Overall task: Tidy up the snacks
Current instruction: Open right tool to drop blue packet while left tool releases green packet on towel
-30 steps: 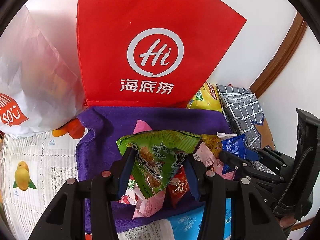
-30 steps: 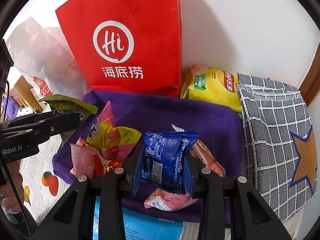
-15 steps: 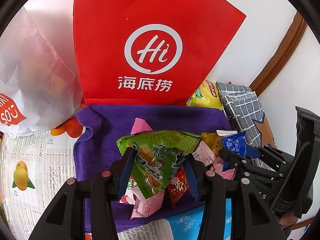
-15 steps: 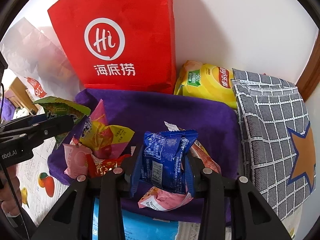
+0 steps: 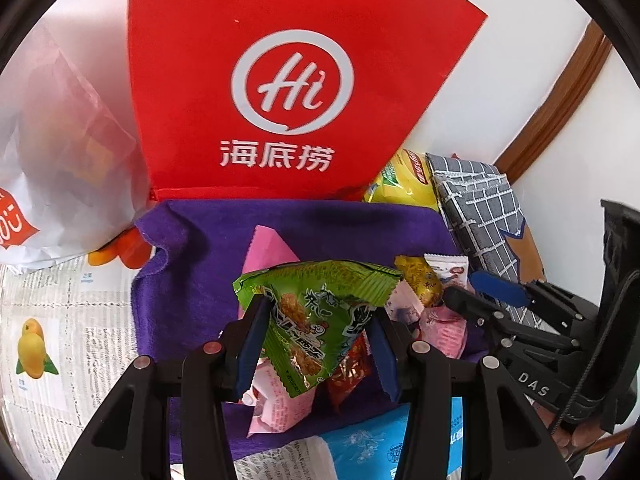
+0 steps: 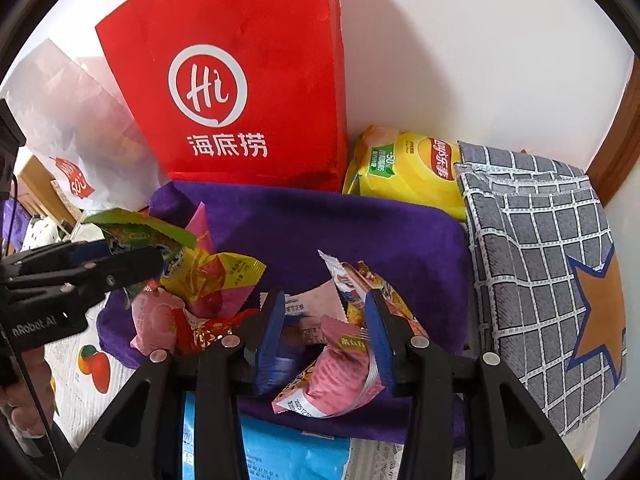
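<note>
Both grippers tilt down over the purple fleece cloth (image 6: 360, 232). The left gripper (image 5: 316, 344) is clenched on a crinkly green foil snack packet (image 5: 316, 312), held above the pile of small wrappers. The right gripper (image 6: 326, 336) has just been opening, its jaws released, nothing pinched (a dark blue packet (image 6: 290, 344) lies low between them). Only the right view shows the whole yellow chip bag (image 6: 408, 176) beside the red paper bag (image 6: 240, 80).
</note>
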`<control>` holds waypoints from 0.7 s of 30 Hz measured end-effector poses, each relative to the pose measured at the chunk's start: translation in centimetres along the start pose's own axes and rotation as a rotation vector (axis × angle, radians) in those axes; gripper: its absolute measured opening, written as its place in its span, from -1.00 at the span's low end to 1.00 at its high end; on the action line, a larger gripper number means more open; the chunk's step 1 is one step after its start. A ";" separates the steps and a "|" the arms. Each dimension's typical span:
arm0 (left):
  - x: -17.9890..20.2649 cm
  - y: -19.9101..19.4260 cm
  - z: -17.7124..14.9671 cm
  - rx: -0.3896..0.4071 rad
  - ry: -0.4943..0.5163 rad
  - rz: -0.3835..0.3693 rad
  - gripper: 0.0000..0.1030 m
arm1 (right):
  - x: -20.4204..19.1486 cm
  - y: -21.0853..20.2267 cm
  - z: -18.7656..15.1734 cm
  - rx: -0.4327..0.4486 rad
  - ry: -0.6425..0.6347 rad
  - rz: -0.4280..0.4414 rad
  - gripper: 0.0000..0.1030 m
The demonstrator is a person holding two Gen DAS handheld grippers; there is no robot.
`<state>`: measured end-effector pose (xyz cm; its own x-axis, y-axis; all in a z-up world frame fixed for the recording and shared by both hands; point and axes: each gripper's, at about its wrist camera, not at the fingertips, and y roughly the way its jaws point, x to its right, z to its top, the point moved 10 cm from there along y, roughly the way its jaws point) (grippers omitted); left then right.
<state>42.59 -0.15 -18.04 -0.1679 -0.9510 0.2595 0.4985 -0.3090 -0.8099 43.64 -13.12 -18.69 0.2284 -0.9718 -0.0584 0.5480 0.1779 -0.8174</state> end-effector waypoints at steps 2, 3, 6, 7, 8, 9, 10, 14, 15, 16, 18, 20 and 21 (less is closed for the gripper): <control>0.2 0.3 -0.2 -0.008 0.005 0.002 -0.10 | 0.2 -0.6 0.2 0.015 -0.001 -0.004 -0.16; 0.3 0.4 -0.3 -0.012 0.006 0.001 -0.10 | 0.3 -0.9 0.3 0.022 0.001 -0.007 -0.15; 0.6 0.7 -0.5 -0.022 0.009 0.002 -0.10 | 0.5 -1.5 0.4 0.039 0.008 -0.011 -0.13; 0.6 0.8 -0.6 -0.025 0.006 0.007 -0.10 | 0.5 -1.6 0.5 0.042 0.009 -0.012 -0.13; 0.8 0.9 -0.7 -0.031 0.006 0.004 -0.10 | 0.6 -1.8 0.5 0.046 0.011 -0.012 -0.13; 0.9 0.9 -0.7 -0.034 0.006 -0.003 -0.10 | 0.6 -2.0 0.5 0.049 0.012 -0.011 -0.13; 1.0 1.0 -0.8 -0.038 0.006 -0.010 -0.10 | 0.6 -2.1 0.6 0.053 0.014 -0.010 -0.13; 1.1 1.6 -1.2 -0.056 0.007 -0.003 -0.10 | 0.7 -2.5 0.7 0.064 0.013 -0.008 -0.13; 1.2 1.7 -1.3 -0.060 0.007 -0.002 -0.10 | 0.6 -2.5 0.7 0.065 0.012 -0.007 -0.13; 1.2 1.8 -1.3 -0.062 0.009 -0.003 -0.10 | 0.6 -2.6 0.8 0.067 0.012 -0.007 -0.13; 1.3 1.9 -1.4 -0.064 0.011 0.003 -0.10 | 0.7 -2.6 0.8 0.069 0.012 -0.006 -0.13; 1.5 1.9 -1.4 -0.062 0.016 0.006 -0.10 | 0.7 -2.6 0.8 0.068 0.015 -0.006 -0.13; 1.5 1.9 -1.4 -0.061 0.016 0.008 -0.10 | 0.8 -2.6 0.8 0.067 0.018 -0.007 -0.13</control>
<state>42.08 -2.17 -19.97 -0.1777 -0.9531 0.2450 0.4474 -0.3000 -0.8425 43.05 -14.20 -16.12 0.2104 -0.9756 -0.0633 0.6023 0.1804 -0.7776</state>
